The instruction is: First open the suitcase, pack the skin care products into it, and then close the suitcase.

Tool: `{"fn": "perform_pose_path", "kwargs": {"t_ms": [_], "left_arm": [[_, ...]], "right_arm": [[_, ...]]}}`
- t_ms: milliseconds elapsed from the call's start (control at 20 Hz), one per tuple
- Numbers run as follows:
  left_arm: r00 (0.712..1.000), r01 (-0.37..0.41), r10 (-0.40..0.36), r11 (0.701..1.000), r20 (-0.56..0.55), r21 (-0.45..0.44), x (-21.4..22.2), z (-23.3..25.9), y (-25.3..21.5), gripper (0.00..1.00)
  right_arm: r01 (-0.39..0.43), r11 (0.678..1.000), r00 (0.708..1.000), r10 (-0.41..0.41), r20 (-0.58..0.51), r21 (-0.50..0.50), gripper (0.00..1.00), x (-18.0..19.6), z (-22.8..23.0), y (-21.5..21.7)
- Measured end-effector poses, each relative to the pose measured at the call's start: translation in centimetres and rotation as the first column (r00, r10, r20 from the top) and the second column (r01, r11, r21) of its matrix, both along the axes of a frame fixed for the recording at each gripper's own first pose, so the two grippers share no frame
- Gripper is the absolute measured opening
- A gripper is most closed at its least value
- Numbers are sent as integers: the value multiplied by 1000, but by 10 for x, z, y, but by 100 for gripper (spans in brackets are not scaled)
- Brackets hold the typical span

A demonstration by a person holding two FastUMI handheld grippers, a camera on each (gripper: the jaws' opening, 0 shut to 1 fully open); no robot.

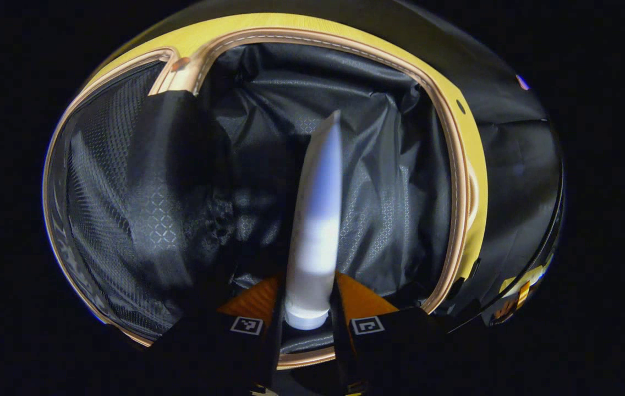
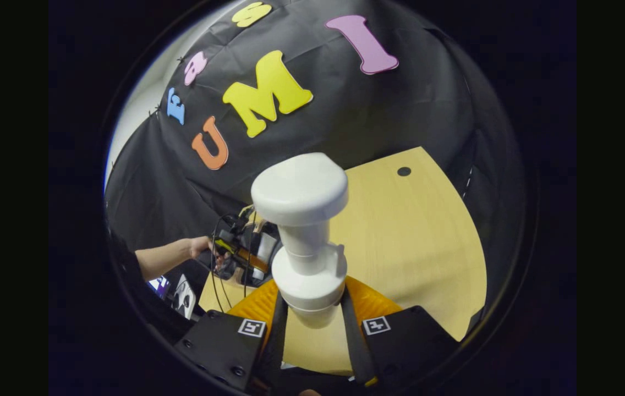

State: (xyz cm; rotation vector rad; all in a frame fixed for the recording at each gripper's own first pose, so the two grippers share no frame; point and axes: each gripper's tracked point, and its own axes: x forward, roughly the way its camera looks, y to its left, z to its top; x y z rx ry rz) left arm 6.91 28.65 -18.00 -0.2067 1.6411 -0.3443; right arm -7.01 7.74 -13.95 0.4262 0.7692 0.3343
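Left gripper view looks down into the open suitcase [image 1: 458, 165], its dark lining spread from nine to three o'clock, with the left gripper [image 1: 308, 308] clamped on the cap end of a white tube [image 1: 318, 220] that points toward twelve. Right gripper view shows the right gripper [image 2: 312, 308] pinching a white pump bottle [image 2: 304, 236] by its collar above the wooden table [image 2: 417, 247], the person's hand [image 2: 199, 247] at nine o'clock. The tube could slip or swing from so narrow a hold; the top-heavy bottle could tip sideways if released early.
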Motion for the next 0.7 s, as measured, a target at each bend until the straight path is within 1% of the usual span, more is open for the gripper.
{"fn": "perform_pose_path", "kwargs": {"t_ms": [200,250,300,350,400,450,500,550,600,650,700], "left_arm": [[1000,-22,22,1000,4,7,0,3,-3,51],[999,-32,32,999,13,8,0,4,-3,63],[999,-45,46,999,28,-9,0,7,-5,59],[997,-63,64,998,37,-24,0,12,-8,63],[996,-73,74,997,56,-23,0,18,-8,80],[993,-75,77,997,85,-25,1,25,-8,78],[989,-75,78,997,124,-25,3,33,-6,85],[981,-81,83,996,172,-23,4,44,-4,87],[969,-91,95,995,226,-27,5,60,-4,87],[952,-105,112,994,284,-43,4,81,-3,87],[928,-123,138,990,345,-65,0,102,-2,88]], "right_arm": [[-44,998,999,46,25,-45,47,1,5,8],[-59,997,998,61,31,-54,47,1,6,10],[-74,996,996,76,36,-56,47,1,8,14],[-90,994,995,92,35,-54,47,1,9,19],[-107,993,993,109,35,-52,45,2,8,26],[-126,991,991,128,37,-55,47,4,9,33],[-145,988,988,147,39,-56,45,5,10,41],[-168,984,985,170,40,-56,47,9,11,51],[-191,980,980,193,38,-53,45,12,13,61],[-212,976,976,214,32,-48,47,16,15,72],[-233,972,972,234,25,-42,47,21,16,83]]}}
